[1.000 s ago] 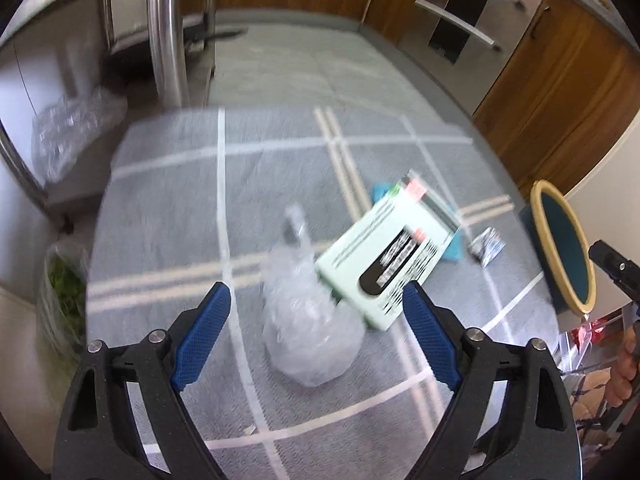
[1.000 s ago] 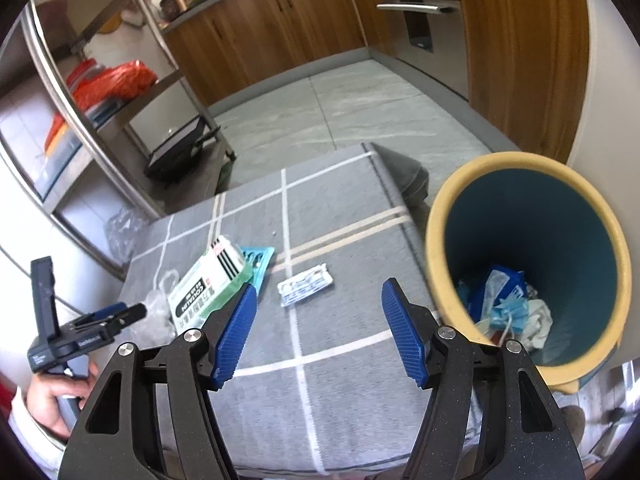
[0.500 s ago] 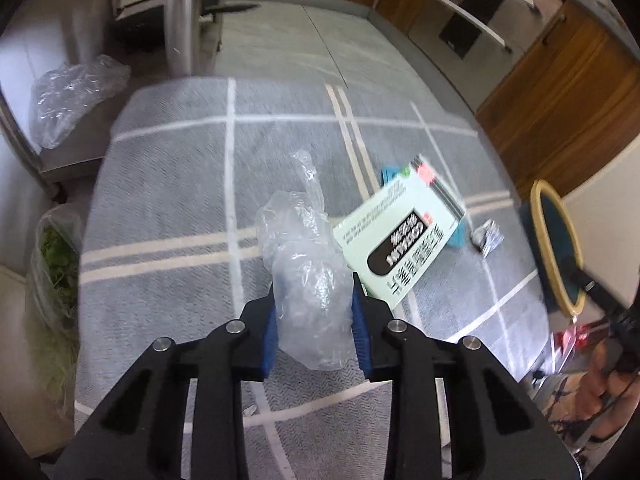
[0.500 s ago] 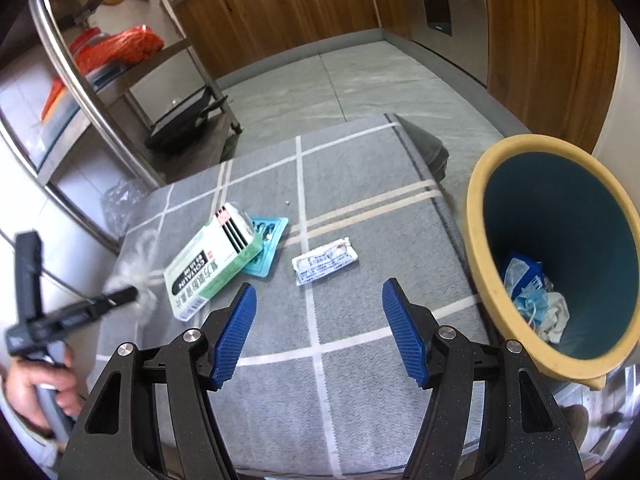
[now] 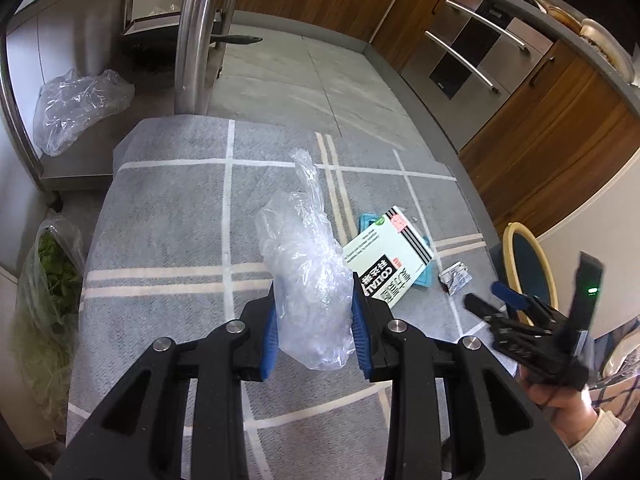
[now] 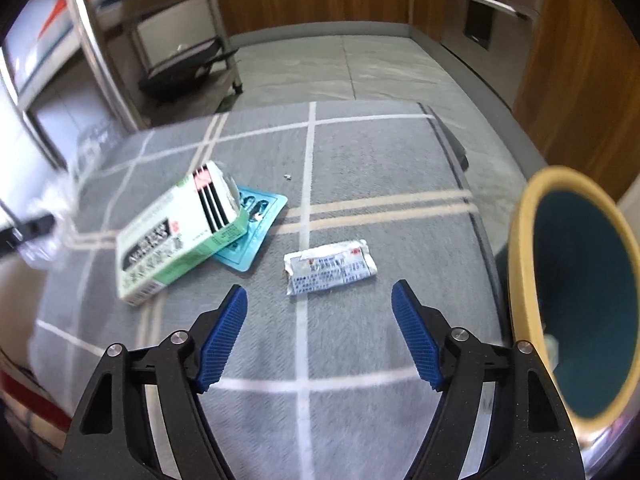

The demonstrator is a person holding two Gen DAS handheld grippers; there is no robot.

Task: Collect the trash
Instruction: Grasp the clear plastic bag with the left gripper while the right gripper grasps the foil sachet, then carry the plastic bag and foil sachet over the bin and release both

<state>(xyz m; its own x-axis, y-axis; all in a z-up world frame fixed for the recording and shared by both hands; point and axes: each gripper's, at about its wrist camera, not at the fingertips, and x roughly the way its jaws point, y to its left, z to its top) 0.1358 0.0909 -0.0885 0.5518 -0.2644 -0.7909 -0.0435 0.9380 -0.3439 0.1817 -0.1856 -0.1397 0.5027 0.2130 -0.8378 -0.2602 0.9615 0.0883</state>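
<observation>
My left gripper (image 5: pixel 314 320) is shut on a crumpled clear plastic bag (image 5: pixel 308 280) and holds it above the grey checked tablecloth (image 5: pixel 168 216). A green-and-white box (image 5: pixel 386 260) lies on a teal blister pack (image 5: pixel 424 280), with a small silver sachet (image 5: pixel 456 276) beyond. In the right wrist view my right gripper (image 6: pixel 320 332) is open, just short of the sachet (image 6: pixel 330 266). The box (image 6: pixel 176 236) and blister pack (image 6: pixel 256 236) lie to its left. The yellow-rimmed teal bin (image 6: pixel 576 300) stands off the table's right edge.
A steel shelf post (image 5: pixel 196 36) stands beyond the table's far edge, with a plastic bag (image 5: pixel 76 108) on a low shelf. A bag of greens (image 5: pixel 44 300) hangs left of the table. Wooden cabinets (image 5: pixel 540 128) line the far right.
My left gripper closed on the plastic bag and lifted it off the cloth. My right gripper moved left and down from the bin toward the sachet, staying open.
</observation>
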